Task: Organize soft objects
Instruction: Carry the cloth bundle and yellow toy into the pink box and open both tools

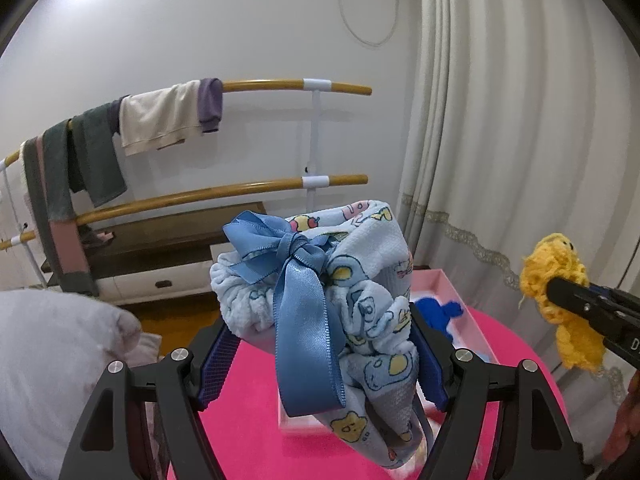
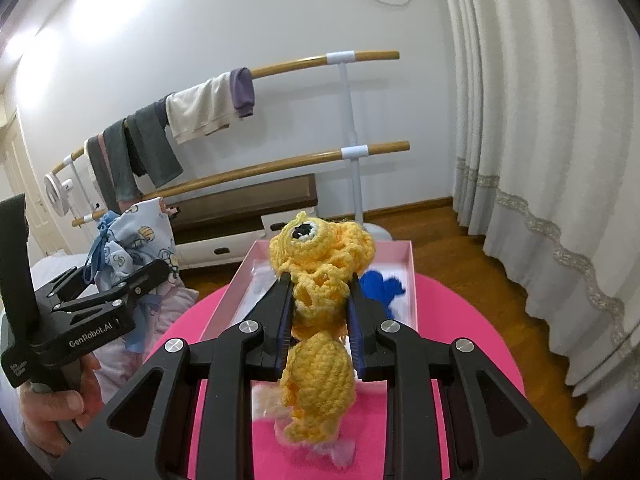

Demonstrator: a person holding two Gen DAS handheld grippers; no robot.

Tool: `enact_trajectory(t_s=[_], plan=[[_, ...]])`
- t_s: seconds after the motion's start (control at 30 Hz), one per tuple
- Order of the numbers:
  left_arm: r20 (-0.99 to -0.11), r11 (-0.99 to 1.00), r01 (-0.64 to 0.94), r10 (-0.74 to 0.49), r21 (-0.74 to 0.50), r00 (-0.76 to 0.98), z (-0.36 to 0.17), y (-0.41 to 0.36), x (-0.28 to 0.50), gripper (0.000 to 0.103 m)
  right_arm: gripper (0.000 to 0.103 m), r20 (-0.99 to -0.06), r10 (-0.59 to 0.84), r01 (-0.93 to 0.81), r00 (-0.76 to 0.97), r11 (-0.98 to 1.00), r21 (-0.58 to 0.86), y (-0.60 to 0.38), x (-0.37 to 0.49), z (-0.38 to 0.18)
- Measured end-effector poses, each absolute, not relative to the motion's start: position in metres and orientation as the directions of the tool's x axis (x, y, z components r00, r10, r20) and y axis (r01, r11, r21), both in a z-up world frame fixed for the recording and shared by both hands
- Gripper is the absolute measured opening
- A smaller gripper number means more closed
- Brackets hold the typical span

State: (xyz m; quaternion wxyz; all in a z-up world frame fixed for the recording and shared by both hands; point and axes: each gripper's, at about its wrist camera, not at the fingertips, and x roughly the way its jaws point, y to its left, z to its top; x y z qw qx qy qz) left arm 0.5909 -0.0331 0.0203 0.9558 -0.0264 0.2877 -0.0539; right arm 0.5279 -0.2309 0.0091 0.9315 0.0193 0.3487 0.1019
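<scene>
My left gripper (image 1: 320, 344) is shut on a light blue printed cloth bundle (image 1: 372, 280) tied with a blue satin bow (image 1: 296, 264), held above the pink round table (image 1: 248, 400). The bundle also shows in the right wrist view (image 2: 136, 240). My right gripper (image 2: 320, 300) is shut on a yellow crochet toy (image 2: 320, 272) with one eye, held over the pink box (image 2: 412, 276). The toy also shows in the left wrist view (image 1: 560, 292). A blue soft object (image 2: 384, 284) lies in the box.
A wooden two-bar rack (image 2: 376, 150) with hung cloths (image 2: 200, 112) stands by the wall. White curtains (image 2: 540, 120) hang on the right. A low dark bench (image 2: 248, 204) sits behind. A white pillow (image 1: 52, 360) lies left of the table.
</scene>
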Motion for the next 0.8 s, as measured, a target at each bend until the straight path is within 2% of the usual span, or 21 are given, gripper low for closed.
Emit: enact_trajectory(t_s=[0.37,0.8], plan=[[-0.635,0.988,0.117,-0.155,-0.101,0.757,-0.008,-0.064,0.709,0.073,0.022,-0.725,0.202,-0.138,0.659,0.979,0.147,-0.247,0.614,-0.032],[-0.699,0.981,0.151,-0.19,-0.118,0.69,-0.043,-0.093,0.805,0.073,0.023,-0.769,0.203,-0.101,0.606,0.979,0.179,-0.261,0.638,-0.071]])
